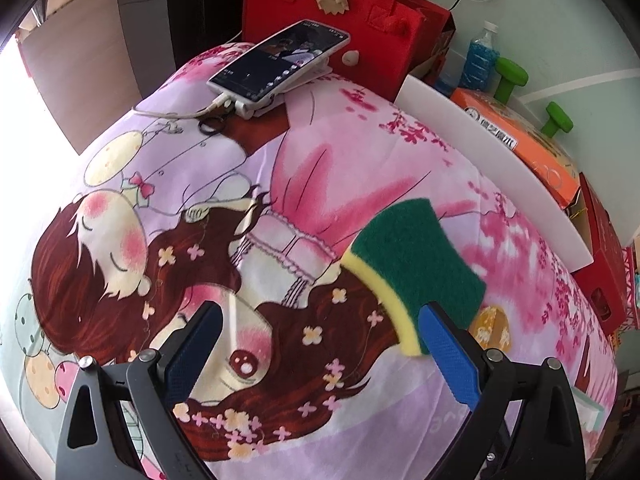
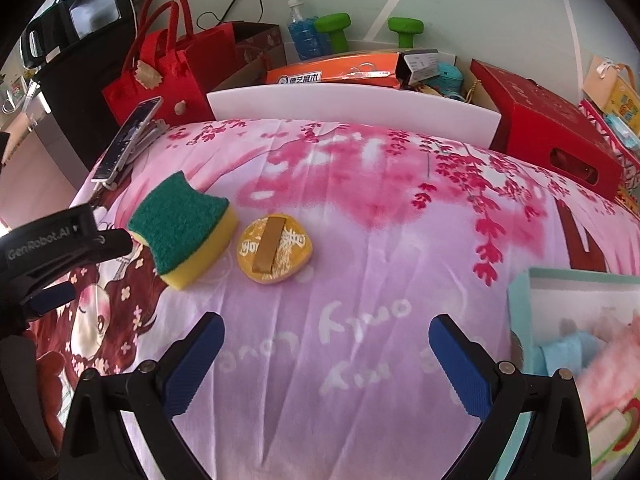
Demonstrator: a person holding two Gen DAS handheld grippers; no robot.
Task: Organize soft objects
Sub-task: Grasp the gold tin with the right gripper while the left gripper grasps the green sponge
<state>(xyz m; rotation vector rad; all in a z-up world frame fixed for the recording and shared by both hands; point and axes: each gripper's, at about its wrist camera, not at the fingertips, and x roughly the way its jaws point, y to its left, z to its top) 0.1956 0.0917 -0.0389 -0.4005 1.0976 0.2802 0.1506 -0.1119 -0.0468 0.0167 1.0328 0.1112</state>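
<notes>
A green-and-yellow sponge [image 1: 416, 268] lies on the pink cartoon bedsheet [image 1: 320, 184], touching the right finger of my open left gripper [image 1: 320, 340]. In the right wrist view the sponge [image 2: 180, 224] sits at the left, beside a round yellow pad [image 2: 274, 252] with a brown strap. My right gripper [image 2: 326, 356] is open and empty above the sheet [image 2: 360, 220], nearer than both. The left gripper's body [image 2: 48, 248] shows at the left edge, next to the sponge. A light box [image 2: 580, 352] holding blue and pink soft items is at the right.
A phone [image 1: 280, 60] on a stand with a cable lies at the far end of the bed. A red felt bag [image 2: 160, 76], a white board [image 2: 352, 108], an orange box [image 2: 336, 72], a red box [image 2: 548, 120], green dumbbells [image 2: 334, 28] and a bottle [image 2: 302, 36] line the back.
</notes>
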